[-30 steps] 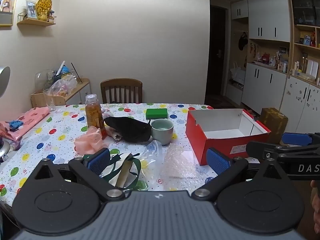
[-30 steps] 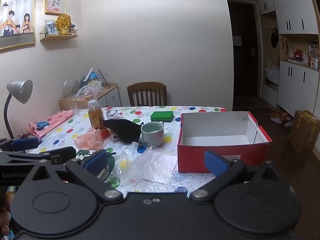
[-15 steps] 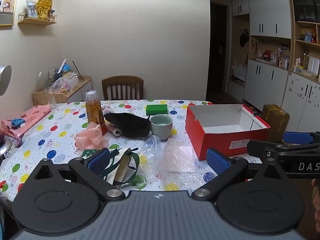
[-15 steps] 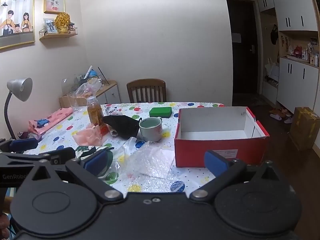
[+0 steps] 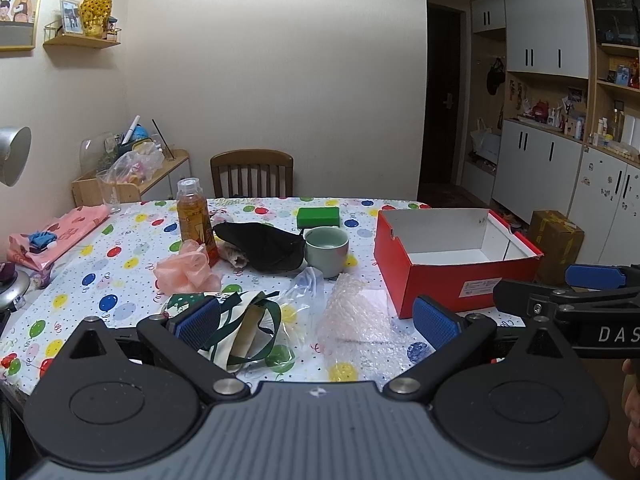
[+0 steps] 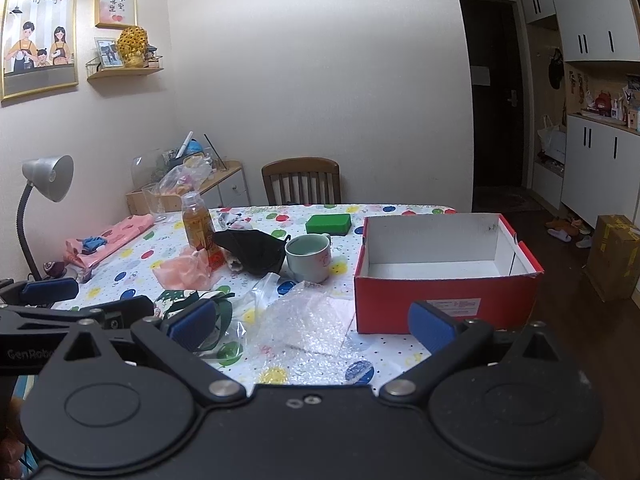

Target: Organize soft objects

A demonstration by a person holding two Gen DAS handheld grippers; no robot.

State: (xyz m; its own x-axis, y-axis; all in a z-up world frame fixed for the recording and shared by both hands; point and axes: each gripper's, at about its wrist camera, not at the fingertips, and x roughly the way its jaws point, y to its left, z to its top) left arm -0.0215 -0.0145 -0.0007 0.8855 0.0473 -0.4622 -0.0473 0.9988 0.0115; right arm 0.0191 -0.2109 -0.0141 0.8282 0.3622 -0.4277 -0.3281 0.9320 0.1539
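An empty red box (image 5: pixel 460 264) (image 6: pixel 448 280) stands open on the right of the balloon-print table. Left of it lie a bubble-wrap sheet (image 5: pixel 356 316) (image 6: pixel 312 320), a clear plastic bag (image 5: pixel 302 292), a green-strapped cloth bag (image 5: pixel 244 320) (image 6: pixel 216 304), a pink mesh sponge (image 5: pixel 186 268) (image 6: pixel 186 270), a black cloth (image 5: pixel 262 244) (image 6: pixel 252 250) and a green sponge (image 5: pixel 318 217) (image 6: pixel 328 223). My left gripper (image 5: pixel 316 320) hangs open at the near table edge, holding nothing. My right gripper (image 6: pixel 310 326) is open and empty beside it.
A green cup (image 5: pixel 326 248) (image 6: pixel 308 256) and a tea bottle (image 5: pixel 194 216) (image 6: pixel 198 226) stand among the soft things. Pink folded cloth (image 5: pixel 56 232) lies at the table's left edge near a desk lamp (image 6: pixel 44 184). A wooden chair (image 5: pixel 252 174) stands behind the table.
Both grippers have pulled back and risen slightly from the table, so more of the tabletop shows. Their jaws stayed open. Nothing on the table moved.
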